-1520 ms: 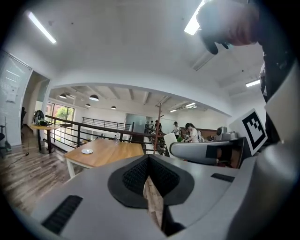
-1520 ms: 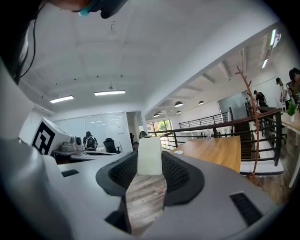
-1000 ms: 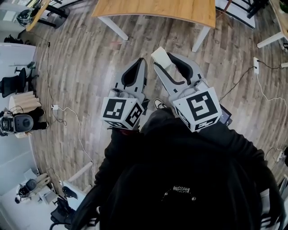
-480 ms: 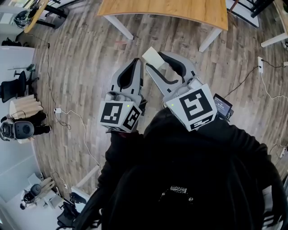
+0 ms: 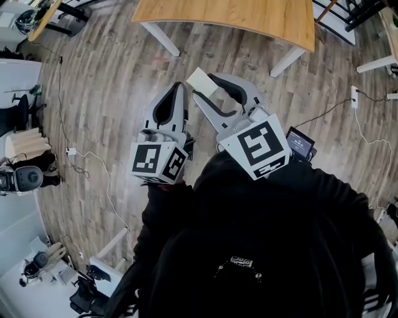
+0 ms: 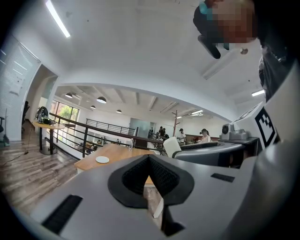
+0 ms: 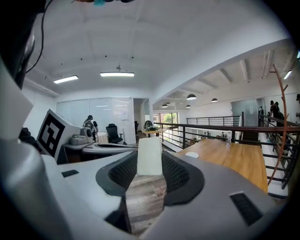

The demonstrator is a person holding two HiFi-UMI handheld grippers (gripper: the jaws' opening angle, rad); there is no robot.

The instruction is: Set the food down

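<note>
right gripper (image 7: pixel 150 169) clamped on white food slab (image 7: pixel 150 156) | slab mid-air, short of wooden table (image 5: pixel 230 13) | left gripper (image 6: pixel 149 158) jaws together, empty | slab likely light, soft, crushable; hold its 2 flat faces gently

smooth pale food block (image 5: pixel 200 79), matt plastic right gripper (image 5: pixel 204 86) — wood-plank floor (image 5: pixel 112 81), satin wooden tabletop (image 5: pixel 236 15)

right gripper (image 7: pixel 150 169): jaws clamped on pale flat food (image 7: pixel 150 154), held upright at the tips | right: wooden table (image 7: pixel 234 161), white plate (image 7: pixel 191 154) on it | below jaws: plank floor (image 7: pixel 145 201)
</note>
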